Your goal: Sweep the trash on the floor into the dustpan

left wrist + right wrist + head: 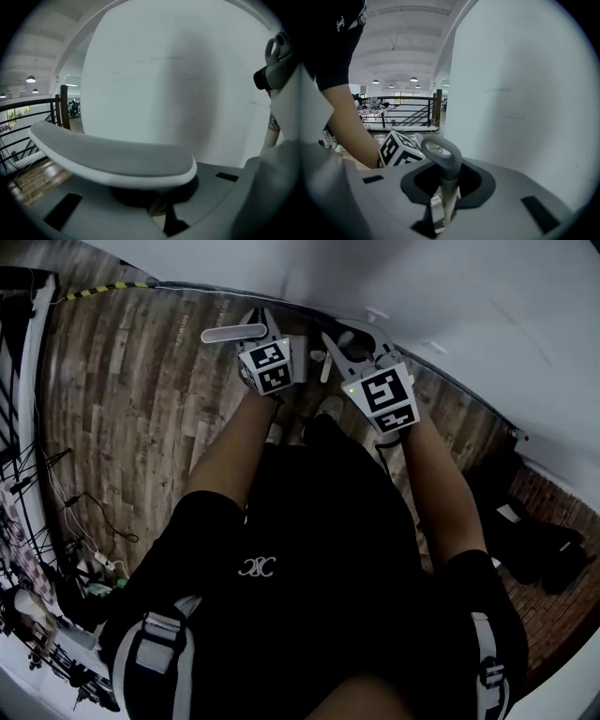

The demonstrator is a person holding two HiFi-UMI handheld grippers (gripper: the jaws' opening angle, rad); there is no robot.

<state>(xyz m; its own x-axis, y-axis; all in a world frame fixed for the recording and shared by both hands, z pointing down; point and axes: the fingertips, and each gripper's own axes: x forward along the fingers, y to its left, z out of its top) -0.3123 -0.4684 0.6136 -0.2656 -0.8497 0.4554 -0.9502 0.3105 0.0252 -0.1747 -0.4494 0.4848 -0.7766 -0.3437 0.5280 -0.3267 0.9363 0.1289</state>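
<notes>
Two grippers, two handles (one apiece): the left gripper (267, 351) is clamped on a flat-topped handle (117, 159) and the right gripper (361, 357) on a loop-topped handle (443, 161), both held close before a white wall (422, 296). The wall's foot runs just ahead of them and closes that side. Bare wood floor (141, 399) lies open to the left gripper's left, out to a black railing (28, 105); a dark heap (534, 540) sits well off the right gripper's right
</notes>
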